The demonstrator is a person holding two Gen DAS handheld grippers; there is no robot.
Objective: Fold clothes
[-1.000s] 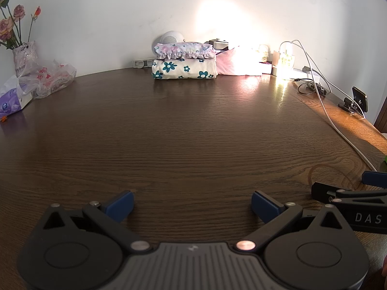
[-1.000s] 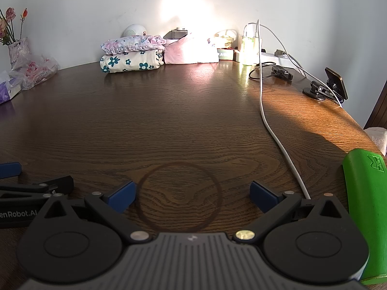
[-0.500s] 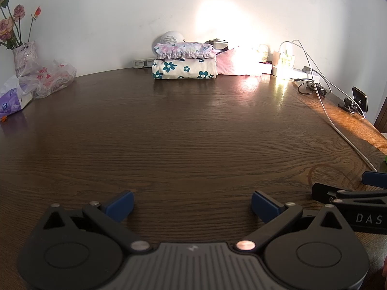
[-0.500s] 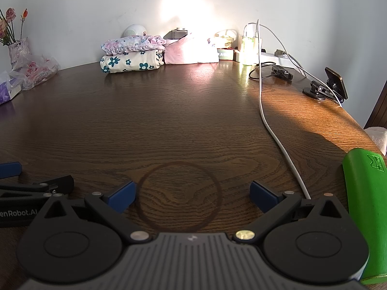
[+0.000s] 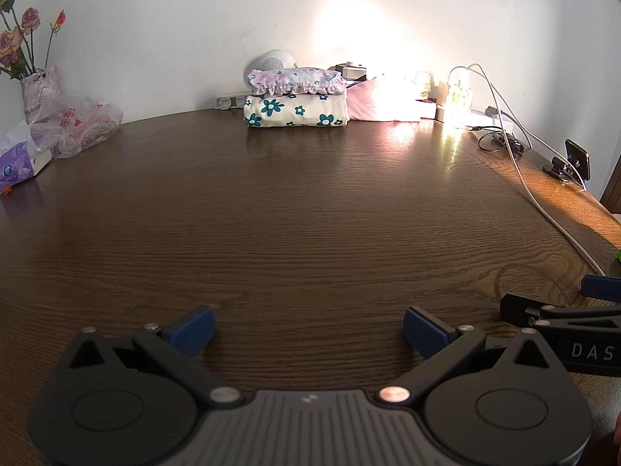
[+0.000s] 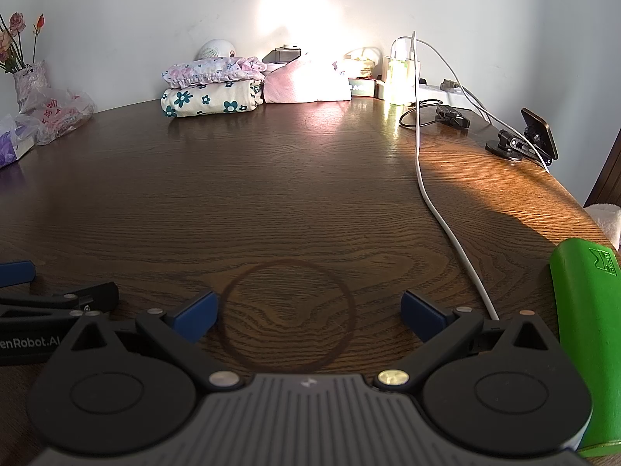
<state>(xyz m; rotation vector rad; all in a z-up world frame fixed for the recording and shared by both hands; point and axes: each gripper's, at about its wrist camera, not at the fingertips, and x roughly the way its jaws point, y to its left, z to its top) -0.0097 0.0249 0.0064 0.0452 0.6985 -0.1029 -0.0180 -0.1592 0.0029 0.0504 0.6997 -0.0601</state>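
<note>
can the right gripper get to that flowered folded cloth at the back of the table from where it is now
Probably yes. The right gripper is open and empty, and bare table lies between it and the flowered cloth. The white cable runs off to its right. The cloth sits far back, so it needs a long reach.

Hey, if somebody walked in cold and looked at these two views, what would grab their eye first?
Probably the bright glare on the wall at the far edge of the wooden table, above a stack of folded floral clothes. Next, the green case lying just right of the open right gripper. The left gripper is open too, over bare wood.
</note>
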